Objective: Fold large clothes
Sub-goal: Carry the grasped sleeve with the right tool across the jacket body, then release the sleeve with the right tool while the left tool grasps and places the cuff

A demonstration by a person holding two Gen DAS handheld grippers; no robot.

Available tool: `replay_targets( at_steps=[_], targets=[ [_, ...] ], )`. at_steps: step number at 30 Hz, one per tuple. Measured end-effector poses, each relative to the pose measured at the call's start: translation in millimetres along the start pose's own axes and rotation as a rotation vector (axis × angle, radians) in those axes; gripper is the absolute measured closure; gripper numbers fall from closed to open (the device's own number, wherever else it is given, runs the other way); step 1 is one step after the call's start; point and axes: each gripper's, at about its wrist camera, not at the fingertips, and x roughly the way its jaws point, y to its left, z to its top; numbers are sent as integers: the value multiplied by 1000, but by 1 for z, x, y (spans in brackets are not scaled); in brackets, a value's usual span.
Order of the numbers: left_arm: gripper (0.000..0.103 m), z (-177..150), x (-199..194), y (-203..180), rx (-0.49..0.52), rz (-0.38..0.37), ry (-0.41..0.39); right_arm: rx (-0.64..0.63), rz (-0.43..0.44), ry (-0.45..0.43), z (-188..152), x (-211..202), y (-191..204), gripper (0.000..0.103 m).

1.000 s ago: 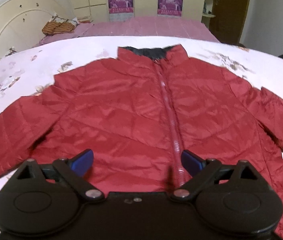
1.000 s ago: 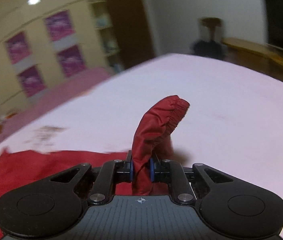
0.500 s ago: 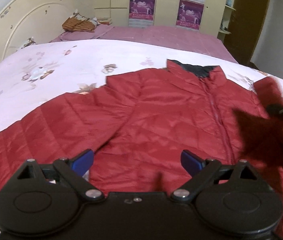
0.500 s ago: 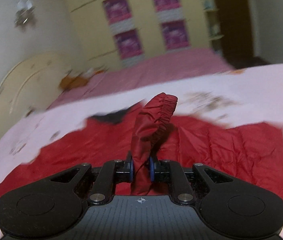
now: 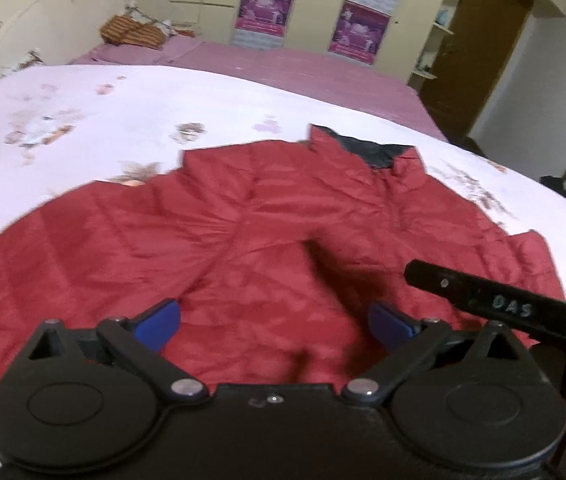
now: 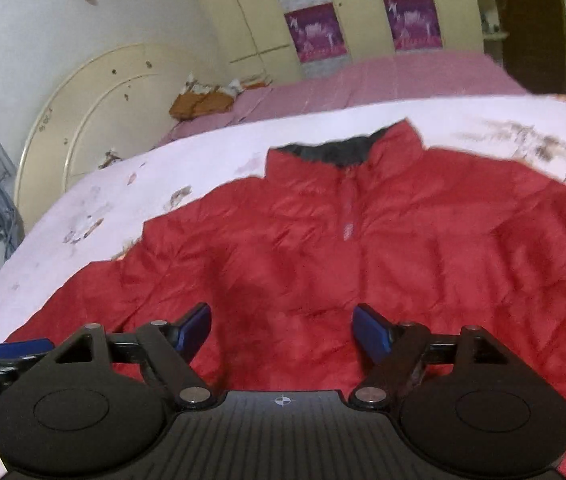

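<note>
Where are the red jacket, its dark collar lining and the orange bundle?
red jacket (image 6: 423, 248), right wrist view, chest panel.
dark collar lining (image 5: 367, 150), left wrist view, inner neck.
orange bundle (image 6: 201, 105), right wrist view, its top.

A home bedroom: a wide bed (image 5: 211, 104) under a pale floral sheet, a cream arched headboard (image 6: 83, 120) (scuffed in spots), yellow wardrobe doors (image 6: 251, 8) bearing purple posters (image 5: 265, 8), and a brown wooden door (image 5: 479, 52).
</note>
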Motion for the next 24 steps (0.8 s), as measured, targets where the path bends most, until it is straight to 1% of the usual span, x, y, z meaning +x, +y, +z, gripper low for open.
replay_targets(
  at_steps=[1,4,7,8,9,10,11,13,14,15,18,19,20,21,22,24],
  targets=[
    [2,1,4,-4,2,-18,9,4,-16,-12,3,-5,-4,26],
    [2,1,22,-21,20,-69,45,-26,-104,-66,8,-24,-18,26],
    [9,1,44,-33,16,-94,85,-55,-206,-102,5,-42,-39,26],
    [19,0,50,-34,12,-109,83,-55,-238,-111,4,-48,-48,26],
    [31,0,55,-36,11,-114,76,-48,-258,-117,2,-53,-56,26],
    [37,-1,60,-37,11,-116,73,-36,-279,-122,1,-57,-64,26],
    [47,-1,62,-38,9,-115,71,-22,-298,-125,0,-61,-72,26],
    [69,-2,66,-37,11,-99,63,7,-331,-132,-1,-67,-87,26],
    [87,-3,66,-34,6,-107,55,15,-344,-134,0,-68,-92,26],
    [87,-3,65,-31,-3,-99,51,22,-356,-137,0,-69,-97,26],
    [88,-1,52,-19,-20,-68,-13,32,-374,-136,2,-70,-108,26],
    [88,1,48,-14,-28,-54,-26,30,-374,-131,1,-68,-110,36],
    [88,3,47,-9,-36,-42,-32,25,-369,-116,2,-64,-111,55],
    [88,4,47,-4,-40,-26,-34,24,-363,-96,2,-59,-111,58],
    [88,4,49,1,-41,-9,-27,22,-356,-83,0,-53,-112,58],
    [88,1,57,9,-50,13,-3,1,-373,-52,-3,-38,-113,58]
  ],
)
